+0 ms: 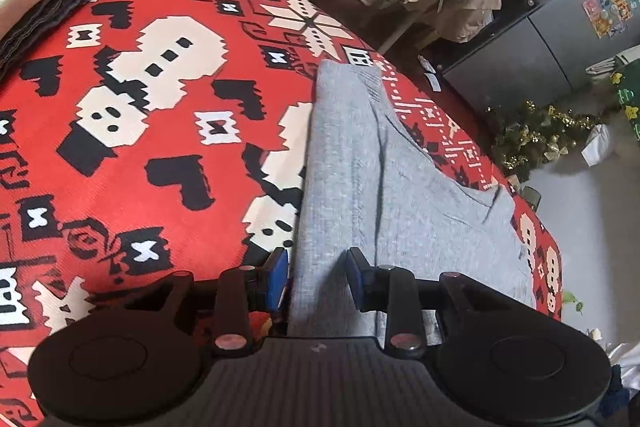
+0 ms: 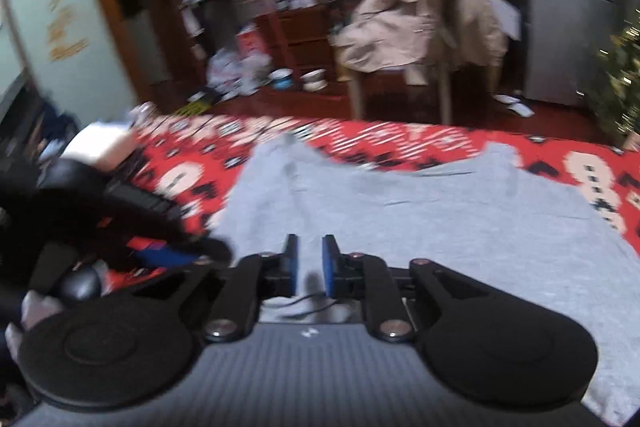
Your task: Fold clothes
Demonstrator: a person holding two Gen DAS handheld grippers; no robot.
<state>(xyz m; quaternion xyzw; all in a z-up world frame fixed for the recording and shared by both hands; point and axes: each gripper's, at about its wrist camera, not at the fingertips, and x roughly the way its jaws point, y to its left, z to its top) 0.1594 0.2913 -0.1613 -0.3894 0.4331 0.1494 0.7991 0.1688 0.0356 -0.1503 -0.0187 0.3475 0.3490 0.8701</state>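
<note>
Left gripper [image 1: 318, 281] astride grey garment [image 1: 360, 163] edge

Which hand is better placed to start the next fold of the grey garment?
Left, probably. The left tongs straddle the grey garment at its near edge; the right tongs sit over its middle, gripping nothing.

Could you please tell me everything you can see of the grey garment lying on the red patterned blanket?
The grey garment is a heathered knit, soft and thin-looking, lying flat on the red patterned blanket with shallow creases. In the left wrist view one side is folded lengthwise into a long narrow strip. The left claw straddles its near edge; the right claw sits over its near part, pads slightly apart, and whether they pinch cloth is unclear.
</note>
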